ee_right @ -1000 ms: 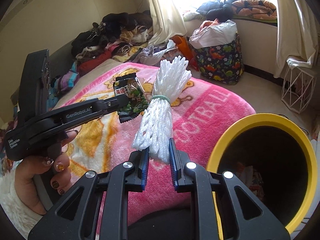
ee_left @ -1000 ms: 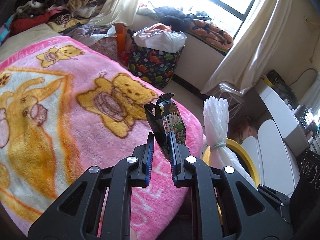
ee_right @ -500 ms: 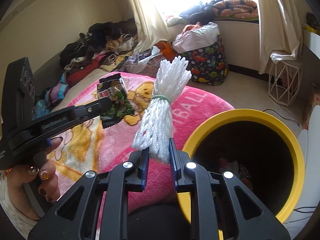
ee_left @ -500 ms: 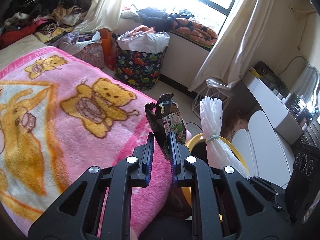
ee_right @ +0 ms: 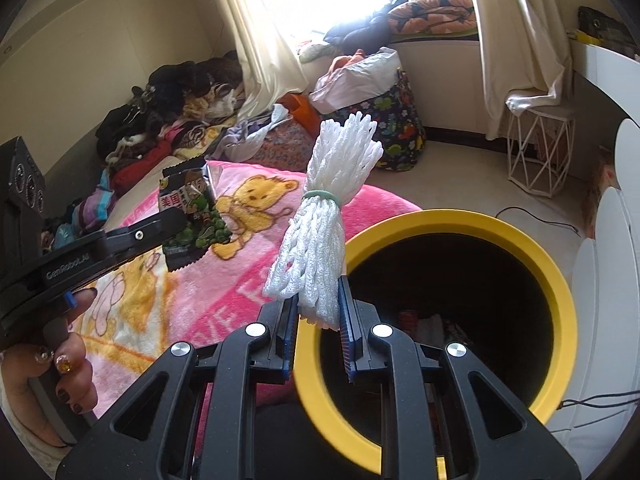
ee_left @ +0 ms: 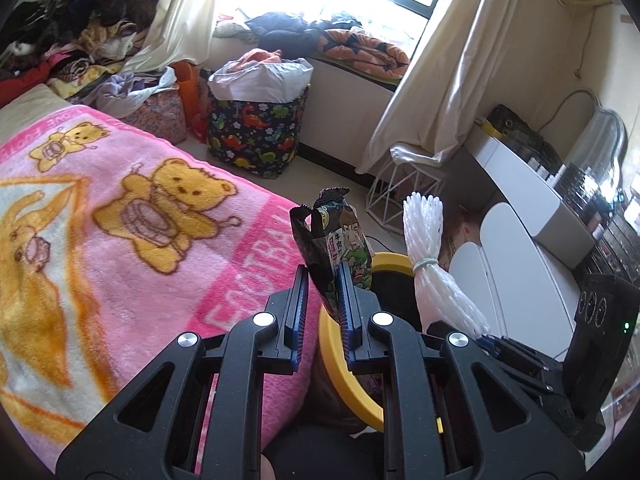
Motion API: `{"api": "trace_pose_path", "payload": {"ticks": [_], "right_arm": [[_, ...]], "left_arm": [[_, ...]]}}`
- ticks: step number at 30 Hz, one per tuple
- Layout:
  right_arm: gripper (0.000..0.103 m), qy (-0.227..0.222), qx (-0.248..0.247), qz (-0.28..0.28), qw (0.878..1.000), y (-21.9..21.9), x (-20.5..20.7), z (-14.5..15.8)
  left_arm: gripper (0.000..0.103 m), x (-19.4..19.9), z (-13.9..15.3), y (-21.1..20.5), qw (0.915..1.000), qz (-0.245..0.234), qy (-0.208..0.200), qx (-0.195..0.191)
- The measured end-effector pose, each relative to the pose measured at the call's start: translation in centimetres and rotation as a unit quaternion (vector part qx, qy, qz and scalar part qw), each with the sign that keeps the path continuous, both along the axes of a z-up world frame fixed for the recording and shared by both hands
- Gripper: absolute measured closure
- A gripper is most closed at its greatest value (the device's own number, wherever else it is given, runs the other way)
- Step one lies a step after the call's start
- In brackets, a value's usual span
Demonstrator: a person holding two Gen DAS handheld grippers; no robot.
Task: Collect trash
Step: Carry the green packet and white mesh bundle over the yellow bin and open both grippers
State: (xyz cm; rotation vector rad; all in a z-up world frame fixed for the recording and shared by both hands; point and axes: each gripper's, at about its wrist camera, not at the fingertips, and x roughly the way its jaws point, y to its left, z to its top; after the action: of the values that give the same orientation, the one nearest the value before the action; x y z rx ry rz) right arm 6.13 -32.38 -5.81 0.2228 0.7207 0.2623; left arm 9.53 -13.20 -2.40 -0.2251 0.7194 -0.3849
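My left gripper (ee_left: 322, 298) is shut on a dark snack wrapper (ee_left: 336, 240) and holds it upright over the near edge of the yellow-rimmed trash bin (ee_left: 340, 356). My right gripper (ee_right: 318, 312) is shut on a white foam net bundle (ee_right: 324, 216) tied with a green band, held above the bin's left rim (ee_right: 560, 292). In the right wrist view the left gripper (ee_right: 176, 220) with the wrapper (ee_right: 192, 216) is at the left, over the pink blanket (ee_right: 248, 280). The bundle also shows in the left wrist view (ee_left: 430, 264).
The bin is dark inside, with some trash at its bottom (ee_right: 424, 320). A dinosaur-print bag (ee_left: 256, 136) and a white wire stool (ee_right: 538, 152) stand on the floor by the window. Clothes (ee_left: 72, 48) are piled at the far left. White furniture (ee_left: 520, 264) is at the right.
Both grippers have moved right, off the blanket and toward the bin, each still holding its item. The bin's opening now lies right under the foam bundle.
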Motion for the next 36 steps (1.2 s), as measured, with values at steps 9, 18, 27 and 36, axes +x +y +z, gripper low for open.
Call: {"api": "trace_pose_path", "payload": {"ticks": [9,18,27,36], "right_arm": [[0.085,0.003,0.003,-0.027,1.0,-2.4,-0.5,-0.3],[0.085,0.01,0.003,-0.046,0.999,-4.2,-1.2,-0.9],[0.085,0.024,0.002,-0.065,0.998,-6.0,-1.8,-1.7],[0.085,0.043,-0.002,-0.074,0.996,-7.7,-2.9,-3.1]], "left_arm": [[0.093,-0.6,-0.1,-2.2,0.9996,-0.025,0.0,0.009],[0.093,-1.0,-0.4,-4.0,0.9987,-0.046,0.0,0.02],[0.093,-1.1,-1.0,-6.1,0.9972,-0.069,0.005,0.03],[0.093,-1.0,-2.1,-8.2,0.995,-0.089,0.015,0.043]]}}
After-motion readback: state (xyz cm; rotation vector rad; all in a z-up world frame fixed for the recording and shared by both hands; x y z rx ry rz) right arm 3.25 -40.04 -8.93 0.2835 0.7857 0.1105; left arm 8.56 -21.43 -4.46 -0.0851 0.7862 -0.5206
